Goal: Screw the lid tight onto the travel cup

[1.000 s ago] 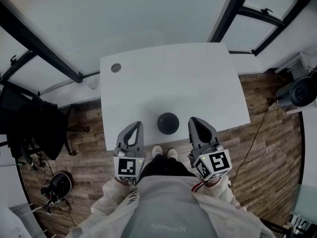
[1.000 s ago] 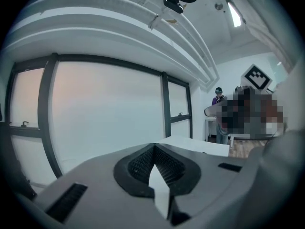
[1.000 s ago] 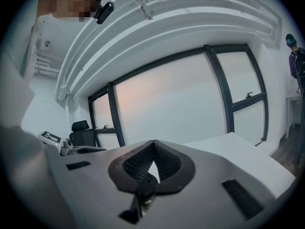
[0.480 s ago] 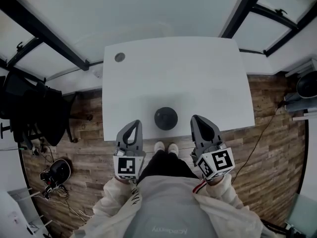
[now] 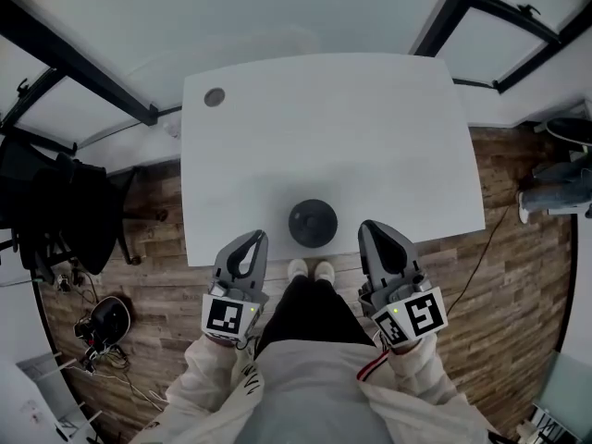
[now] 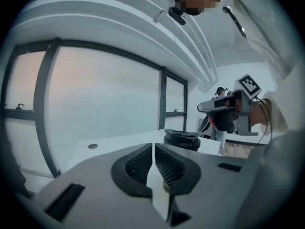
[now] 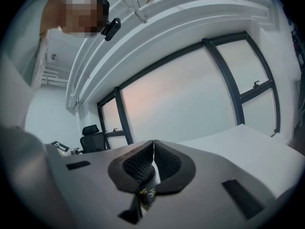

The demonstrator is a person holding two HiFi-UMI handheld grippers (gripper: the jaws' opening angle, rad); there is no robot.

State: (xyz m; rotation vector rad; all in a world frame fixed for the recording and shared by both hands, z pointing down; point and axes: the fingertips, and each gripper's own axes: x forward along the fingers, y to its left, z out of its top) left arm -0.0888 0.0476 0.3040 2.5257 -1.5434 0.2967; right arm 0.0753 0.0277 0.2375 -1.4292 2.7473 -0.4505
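A dark travel cup [image 5: 313, 223] with its black lid on top stands near the front edge of the white table [image 5: 324, 128]. In the left gripper view the cup [image 6: 182, 140] shows beyond the jaws, a little to the right. My left gripper [image 5: 247, 243] hangs below the table's front edge, left of the cup, its jaws shut with nothing between them [image 6: 153, 149]. My right gripper [image 5: 377, 233] is level with it on the cup's right, also shut and empty [image 7: 153, 149]. Neither touches the cup.
A small round grommet [image 5: 215, 97] sits in the table's far left corner. A black office chair [image 5: 65, 220] stands to the left on the wooden floor, and a cable [image 5: 481, 248] runs off to the right. Windows with dark frames line the far wall.
The view has shifted slightly; both grippers have dropped a little lower in the frame. The cup has not moved on the table, and both grippers stay shut.
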